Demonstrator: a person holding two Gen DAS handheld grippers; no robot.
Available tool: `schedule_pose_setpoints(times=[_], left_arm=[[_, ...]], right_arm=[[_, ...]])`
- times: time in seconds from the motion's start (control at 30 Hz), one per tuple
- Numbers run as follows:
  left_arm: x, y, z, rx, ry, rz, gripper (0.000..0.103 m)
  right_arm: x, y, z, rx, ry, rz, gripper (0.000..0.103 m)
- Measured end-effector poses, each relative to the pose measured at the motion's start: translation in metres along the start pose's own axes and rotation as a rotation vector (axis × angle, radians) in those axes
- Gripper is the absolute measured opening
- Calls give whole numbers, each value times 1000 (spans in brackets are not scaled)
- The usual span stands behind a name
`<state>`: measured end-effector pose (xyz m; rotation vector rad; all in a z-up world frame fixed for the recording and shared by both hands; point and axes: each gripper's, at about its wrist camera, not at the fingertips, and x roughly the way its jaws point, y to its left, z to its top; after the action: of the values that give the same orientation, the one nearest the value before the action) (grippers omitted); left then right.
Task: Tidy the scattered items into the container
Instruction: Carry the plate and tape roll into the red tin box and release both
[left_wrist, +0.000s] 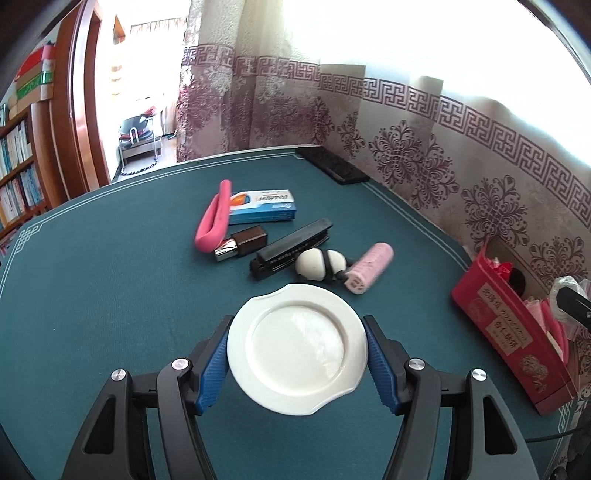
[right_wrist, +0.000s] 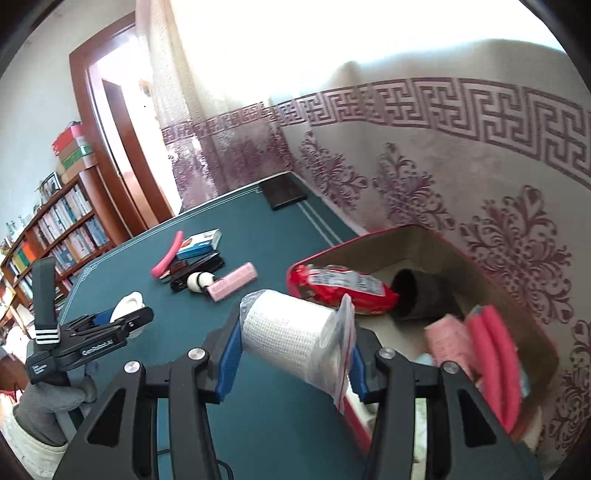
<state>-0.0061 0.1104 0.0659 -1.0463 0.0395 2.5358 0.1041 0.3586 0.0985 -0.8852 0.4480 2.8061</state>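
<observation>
Container (right_wrist: 373, 236), a red cardboard box with an open top, is set at the right edge of the green tabletop (left_wrist: 110, 295), against the patterned curtain (right_wrist: 461, 173). Inside it a red packet (right_wrist: 343, 290), a dark cup (right_wrist: 417, 295) on its side, a pink roll (right_wrist: 448, 343) and a folded pink tube (right_wrist: 498, 362) are seen. Near the middle of the tabletop the scattered items are grouped close together: a blue box (left_wrist: 264, 206) with another pink tube (left_wrist: 214, 218) leaning on its left end, a black case (left_wrist: 291, 245), a brown bottle (left_wrist: 242, 243) with a silver cap, a pink cylinder (left_wrist: 369, 267) and a white ball (left_wrist: 321, 264) with a black band. A black remote (left_wrist: 332, 166) is laid at the far corner. A white plate (left_wrist: 297, 349) is gripped by its rim between the jaws of the left gripper (left_wrist: 297, 354) and is held clear above the tabletop. A bagged white gauze roll (right_wrist: 288, 336) is clamped by its ends between the jaws of the right gripper (right_wrist: 291, 354), just beside the container's near wall. The left gripper is seen in a grey-gloved hand (right_wrist: 48, 406) in the right wrist view.
</observation>
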Motion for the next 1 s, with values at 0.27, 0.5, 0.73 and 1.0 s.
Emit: schedule_pose_setpoints(times=[0.27,0.5,0.73,1.0], left_arm=[[-11,-53,4,82,-14,-78,68],[-11,-104,8,162,-11,-149,68],[-7,-168,15,265,-13,-239,68],[5,-217,23,340,-9,-297,68]], right_arm=[[-17,-55,4,82,-31,-89,53],[-21,-82,-10,88,-6,-150,53],[-29,-98,-15,112,-14,-150,53],[-31,-110,-17,127,-15,-153,53]])
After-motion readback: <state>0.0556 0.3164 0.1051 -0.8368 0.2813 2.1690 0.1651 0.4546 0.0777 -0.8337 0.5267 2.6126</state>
